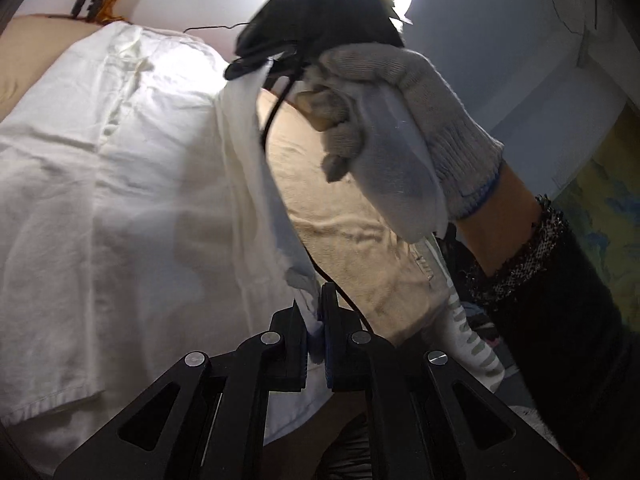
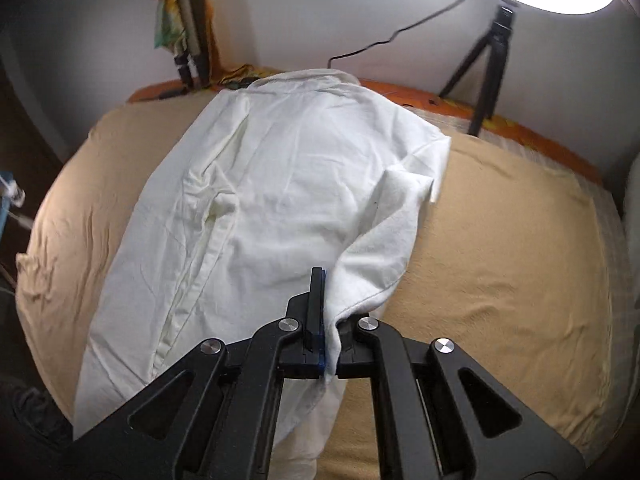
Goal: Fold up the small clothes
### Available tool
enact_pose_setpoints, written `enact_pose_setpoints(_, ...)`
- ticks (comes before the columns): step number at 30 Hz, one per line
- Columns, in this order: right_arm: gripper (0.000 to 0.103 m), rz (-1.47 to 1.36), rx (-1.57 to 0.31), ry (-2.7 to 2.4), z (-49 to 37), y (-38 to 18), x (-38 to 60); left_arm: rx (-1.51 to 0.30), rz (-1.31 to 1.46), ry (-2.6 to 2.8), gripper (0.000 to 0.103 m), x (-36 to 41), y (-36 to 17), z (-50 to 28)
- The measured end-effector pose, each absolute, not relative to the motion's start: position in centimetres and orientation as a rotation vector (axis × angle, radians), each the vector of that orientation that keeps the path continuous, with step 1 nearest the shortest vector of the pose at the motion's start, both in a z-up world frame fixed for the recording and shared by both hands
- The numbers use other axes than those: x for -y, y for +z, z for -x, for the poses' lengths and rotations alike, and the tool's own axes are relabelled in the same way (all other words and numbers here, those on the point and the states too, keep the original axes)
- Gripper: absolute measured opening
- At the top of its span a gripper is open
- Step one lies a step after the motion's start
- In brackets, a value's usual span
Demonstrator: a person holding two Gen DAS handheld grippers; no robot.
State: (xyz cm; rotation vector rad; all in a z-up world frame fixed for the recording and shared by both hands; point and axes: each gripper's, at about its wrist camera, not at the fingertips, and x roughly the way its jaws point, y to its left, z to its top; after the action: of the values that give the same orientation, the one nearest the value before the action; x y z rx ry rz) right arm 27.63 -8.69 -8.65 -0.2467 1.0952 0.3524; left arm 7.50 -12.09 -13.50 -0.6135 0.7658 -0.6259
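A: Surface?
B: Bed [image 2: 500,280], tan cover, wrinkled. Orange edging at the far side, 12 to 2 o'clock.

A: Room?
B: Pale wall [image 2: 300,12]. Ring light [image 2: 560,0] at 1 o'clock, lit; black tripod [image 2: 488,60] beneath it; thin dark cable across the wall. Patterned cloth hanging at 11 o'clock.

A: Task item?
B: White shirt [image 2: 280,180], spread along the bed's middle, collar end far, right side lifted and drawn over.

A: Tools?
B: Left tool [image 1: 316,332]: narrow, clamped on a white shirt edge. Right tool [image 2: 328,320]: narrow, pinching a fold of the shirt; right finger buried under cloth.

A: Hands?
B: Gloved hand [image 1: 400,128] on the right tool's handle, at 1 o'clock in the left view; dark sleeve below.

A: Hidden or unclear?
B: Shirt's near hem cut off behind the tool bodies. Right tool's tips in the left view dark against glare, hard to make out. Clutter at 4 o'clock there, unidentifiable.
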Motion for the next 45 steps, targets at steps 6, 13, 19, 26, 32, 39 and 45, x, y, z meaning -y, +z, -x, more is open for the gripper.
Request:
enact_pose_setpoints(6, 0.003, 0.281, -1.176, 0.474, -27.8, -13.0, 4.2, -0.796, 0.676, -0.572, 0.004, 9.1, -15.2, -6.9)
enact_pose_setpoints(13, 0.032, -0.039, -1.201, 0.549, -28.8, -11.6, 8.3, -0.818, 0.704, -0.539, 0.004, 7.1, -16.0, -6.4)
enact_pose_setpoints(19, 0.050, -0.238, -1.064, 0.508, -24.0, -5.6, 17.4, -0.815, 0.705, -0.552, 0.004, 6.7, -15.9, -6.0)
enact_pose_setpoints(26, 0.050, -0.362, -1.166, 0.479, -13.0, -8.7, 22.9, -0.845, 0.687, -0.582, 0.010, 6.6, -16.0, -6.1)
enact_pose_setpoints(32, 0.051, -0.410, -1.262, 0.523, -7.7, -12.6, 21.4, -0.861, 0.661, -0.607, 0.019, 5.1, -14.8, -3.7)
enact_pose_setpoints(39, 0.046, -0.431, -1.293, 0.580, -6.6, -14.2, 19.6, -0.767, 0.590, -0.471, 0.037, 0.9, -12.5, -2.6)
enact_pose_setpoints(45, 0.007, -0.482, -1.225, 0.620, -5.7, -12.4, 21.1, -0.854, 0.497, -0.332, 0.037, -1.1, -14.9, -3.9)
